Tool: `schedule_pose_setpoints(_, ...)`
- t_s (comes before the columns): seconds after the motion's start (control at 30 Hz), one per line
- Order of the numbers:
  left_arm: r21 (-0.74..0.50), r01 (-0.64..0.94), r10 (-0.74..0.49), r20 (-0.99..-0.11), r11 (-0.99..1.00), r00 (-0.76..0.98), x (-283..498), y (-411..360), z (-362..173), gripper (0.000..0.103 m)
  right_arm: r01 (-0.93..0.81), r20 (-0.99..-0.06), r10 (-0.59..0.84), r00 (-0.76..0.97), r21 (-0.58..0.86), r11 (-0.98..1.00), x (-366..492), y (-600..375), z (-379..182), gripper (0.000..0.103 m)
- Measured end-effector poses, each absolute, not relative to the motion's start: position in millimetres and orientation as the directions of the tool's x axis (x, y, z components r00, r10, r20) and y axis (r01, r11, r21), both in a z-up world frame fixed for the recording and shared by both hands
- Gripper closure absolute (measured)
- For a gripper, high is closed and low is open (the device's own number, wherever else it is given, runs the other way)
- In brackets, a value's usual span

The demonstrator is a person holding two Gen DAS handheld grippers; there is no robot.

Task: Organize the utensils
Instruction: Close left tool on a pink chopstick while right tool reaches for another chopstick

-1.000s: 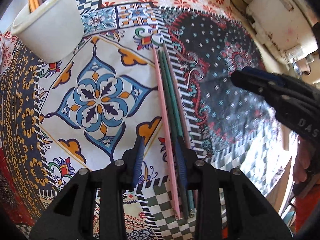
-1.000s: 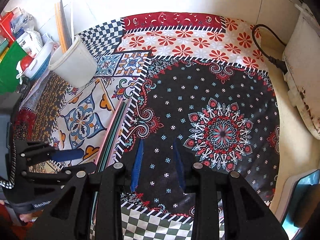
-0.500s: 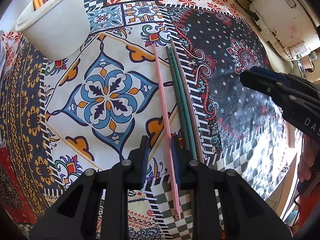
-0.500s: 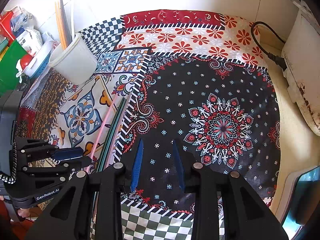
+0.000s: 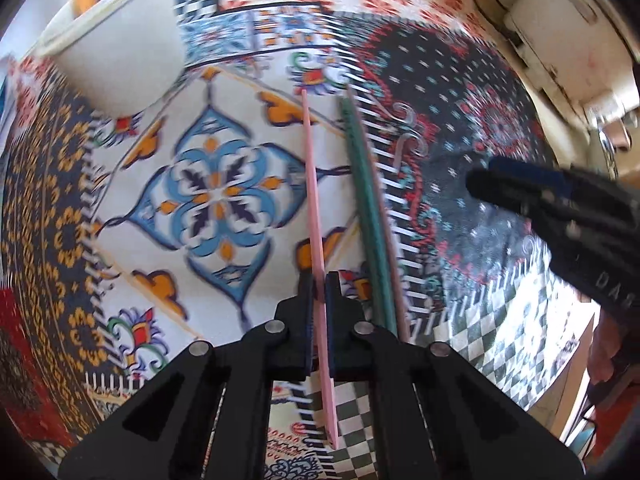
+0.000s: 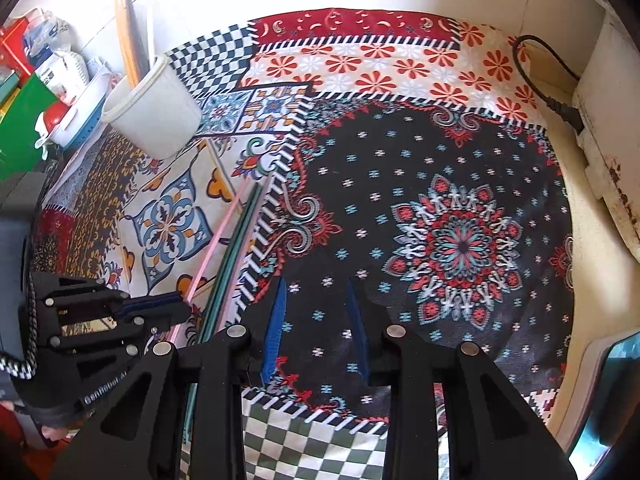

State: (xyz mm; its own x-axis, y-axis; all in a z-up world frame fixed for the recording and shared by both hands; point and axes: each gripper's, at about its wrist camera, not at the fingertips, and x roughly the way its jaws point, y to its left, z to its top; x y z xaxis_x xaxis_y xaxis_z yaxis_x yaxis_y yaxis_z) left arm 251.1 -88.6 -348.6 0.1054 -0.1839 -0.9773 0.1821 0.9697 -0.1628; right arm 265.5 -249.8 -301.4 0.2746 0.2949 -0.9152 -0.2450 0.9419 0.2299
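My left gripper (image 5: 319,280) is shut on a pink chopstick (image 5: 313,184), which lies lengthwise between the jaws on the patterned cloth; it also shows in the right wrist view (image 6: 218,236). Two green chopsticks (image 5: 366,208) and a brownish one lie just to its right, apart from it. A white cup (image 5: 120,44) holding orange and dark sticks stands far left; it also shows in the right wrist view (image 6: 154,114). My right gripper (image 6: 316,316) is open and empty over the dark part of the cloth; in the left wrist view it shows at the right (image 5: 560,208).
The patchwork tablecloth (image 6: 400,160) covers the table. A white appliance (image 6: 608,140) with a black cord (image 6: 540,80) stands along the right edge. A blue basket (image 6: 80,120) and green and red boxes crowd the far left corner.
My left gripper has closed from wide open onto the pink chopstick, which has swung away from the green ones. The right gripper has barely moved.
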Motion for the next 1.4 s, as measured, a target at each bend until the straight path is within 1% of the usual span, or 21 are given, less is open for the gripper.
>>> schedule_pose_setpoints(0.23,-0.168,0.077,-0.180,-0.966,0.983,0.188,249.1,-51.3,-320.4,0.099,-0.317,-0.922,0.322,0.216,0.246,0.916,262.6,-218.0,-313.3,0.075)
schedule_pose_setpoints(0.37,-0.181,0.044,-0.186,-0.952,0.982,0.242,247.7,-40.1,-298.6,0.099,-0.354,-0.933,0.308,0.186,0.229,0.907,259.0,-200.0,-323.3,0.075)
schedule_pose_setpoints(0.5,-0.186,0.036,-0.189,-0.941,0.982,0.281,248.6,-35.8,-284.4,0.099,-0.383,-0.941,0.275,0.199,0.183,0.905,252.5,-190.0,-326.4,0.075)
schedule_pose_setpoints(0.77,-0.186,0.041,-0.189,-0.922,0.982,0.337,256.8,-38.3,-267.5,0.100,-0.394,-0.947,0.243,0.210,0.146,0.908,248.8,-183.2,-327.3,0.074)
schedule_pose_setpoints(0.93,-0.191,0.044,-0.194,-0.912,0.981,0.362,254.0,-35.0,-259.6,0.100,-0.350,-0.953,0.236,0.192,0.158,0.923,252.7,-197.8,-324.2,0.075)
schedule_pose_setpoints(1.0,-0.194,0.043,-0.197,-0.908,0.980,0.369,252.6,-33.0,-257.3,0.100,-0.327,-0.955,0.227,0.192,0.156,0.932,254.0,-204.4,-323.7,0.076)
schedule_pose_setpoints(1.13,-0.196,0.041,-0.197,-0.904,0.980,0.380,250.6,-29.5,-253.9,0.100,-0.317,-0.947,0.275,0.164,0.213,0.924,255.7,-204.8,-325.2,0.080)
schedule_pose_setpoints(1.3,-0.195,0.047,-0.197,-0.897,0.980,0.395,248.6,-28.0,-249.5,0.100,-0.345,-0.953,0.229,0.198,0.151,0.926,253.3,-188.8,-328.8,0.085)
schedule_pose_setpoints(1.4,-0.196,0.048,-0.198,-0.892,0.979,0.406,248.3,-27.0,-245.9,0.100,-0.336,-0.954,0.212,0.214,0.132,0.933,255.7,-187.4,-330.9,0.094)
